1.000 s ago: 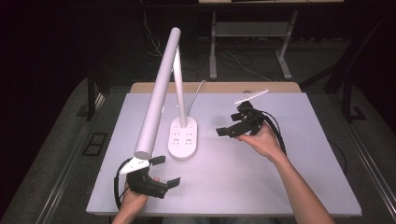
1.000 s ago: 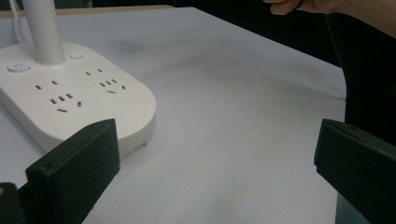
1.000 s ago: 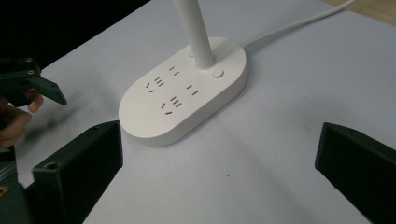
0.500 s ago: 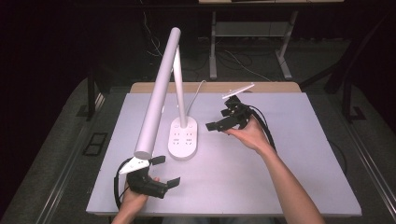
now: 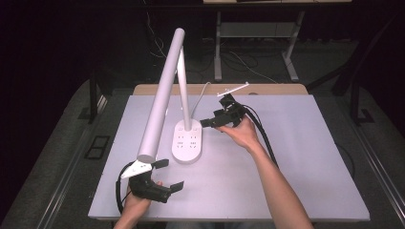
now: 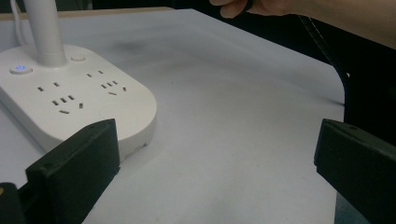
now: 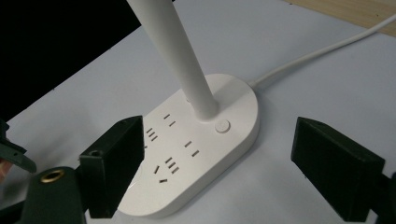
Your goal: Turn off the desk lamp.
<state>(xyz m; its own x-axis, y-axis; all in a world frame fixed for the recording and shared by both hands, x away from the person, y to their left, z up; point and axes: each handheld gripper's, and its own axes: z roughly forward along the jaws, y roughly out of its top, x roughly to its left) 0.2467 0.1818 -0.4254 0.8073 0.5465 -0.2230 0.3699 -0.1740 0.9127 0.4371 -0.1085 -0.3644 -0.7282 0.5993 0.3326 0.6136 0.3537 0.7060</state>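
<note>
Now right tongs point(image 5: 206, 122), jaws apart and just closing on nothing, hover at 2 o'clock of white oval socket-topped lamp base point(image 5: 188, 145); left tongs point(image 5: 168, 175) wide open, empty.

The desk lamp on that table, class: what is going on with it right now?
A person works at a white table with a two-jaw tool in each hand. The right tool has come in beside the desk lamp, close to its upright stem above the socket base. Its jaws have just been closing but stand apart, with nothing between them. The left tool rests open near the table's front edge, under the lamp head, holding nothing.
</note>
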